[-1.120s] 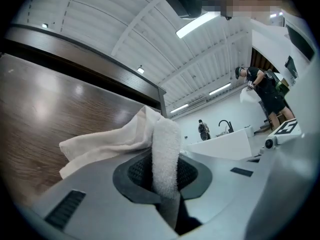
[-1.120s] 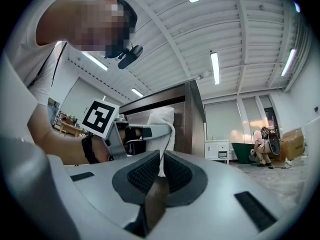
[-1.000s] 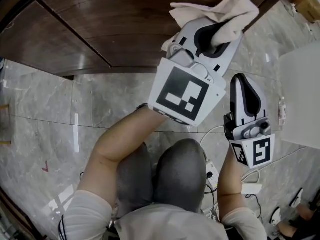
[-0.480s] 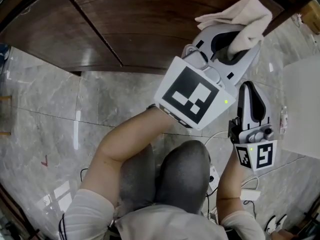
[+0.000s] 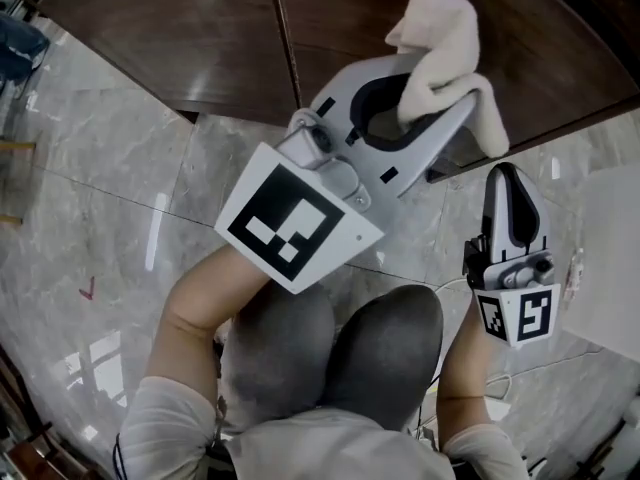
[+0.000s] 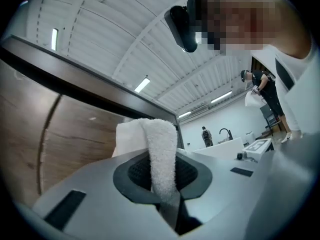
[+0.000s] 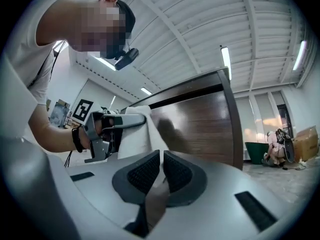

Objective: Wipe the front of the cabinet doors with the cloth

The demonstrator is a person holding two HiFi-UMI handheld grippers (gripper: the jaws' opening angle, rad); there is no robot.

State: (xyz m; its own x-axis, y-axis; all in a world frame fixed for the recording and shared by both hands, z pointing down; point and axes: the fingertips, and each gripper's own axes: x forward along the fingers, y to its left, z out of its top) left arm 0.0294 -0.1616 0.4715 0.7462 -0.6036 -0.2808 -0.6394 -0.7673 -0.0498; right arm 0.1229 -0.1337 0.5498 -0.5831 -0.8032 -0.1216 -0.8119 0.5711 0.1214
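Note:
My left gripper is shut on a cream cloth, which bunches above the jaws and hangs over their right side. In the left gripper view the cloth stands pinched between the dark pads, with the brown wooden cabinet door close behind it at the left. The cloth is held up against the dark wood cabinet doors near the seam between two doors. My right gripper hangs lower right, shut and holding nothing. From the right gripper view, its pads meet, and the left gripper with the cloth is at the door.
Grey marble floor tiles lie below the cabinet. The person's knees fill the lower middle of the head view. A white surface is at the right edge. A green bin and a crouching person show far off.
The left gripper with the cloth has shifted lower and its marker cube swung left; the view has moved right along the cabinet, so a door seam now sits just left of the cloth.

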